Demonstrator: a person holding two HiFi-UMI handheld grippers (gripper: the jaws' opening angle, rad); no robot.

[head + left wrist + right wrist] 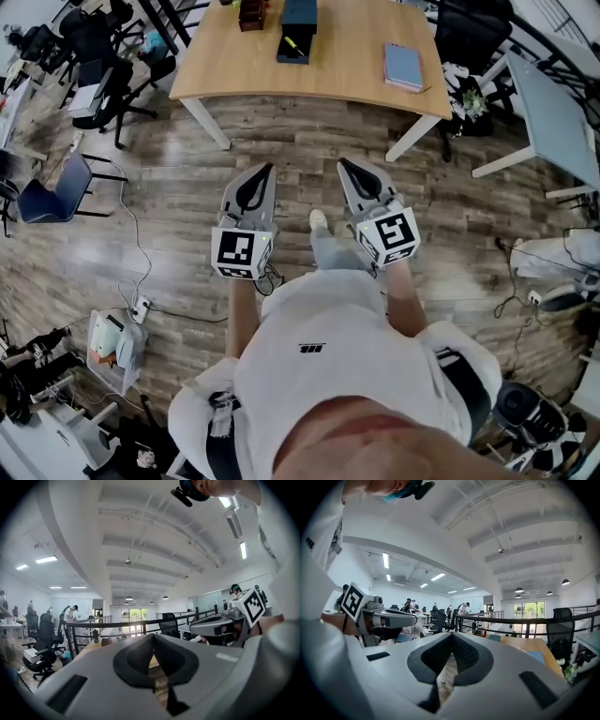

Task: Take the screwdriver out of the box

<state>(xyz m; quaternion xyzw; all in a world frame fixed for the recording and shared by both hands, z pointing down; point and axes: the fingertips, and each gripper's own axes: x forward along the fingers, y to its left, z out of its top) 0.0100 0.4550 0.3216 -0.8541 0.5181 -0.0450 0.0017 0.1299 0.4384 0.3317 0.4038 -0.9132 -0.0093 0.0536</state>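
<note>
Two empty claws held level, side by side.
The left claw (265,171) points to about 1 o'clock, the right claw (345,165) to about 11 o'clock; both have jaws pressed together on nothing, on bare forearms (241,314) stretched forward.

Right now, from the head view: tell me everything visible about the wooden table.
The table has a light wood top, rectangular with rounded corners, on white legs that stand on the plank floor. Its far edge is cut off by the frame. On it sit a dark box, a brown item and, near the right end, a blue notebook.
</note>
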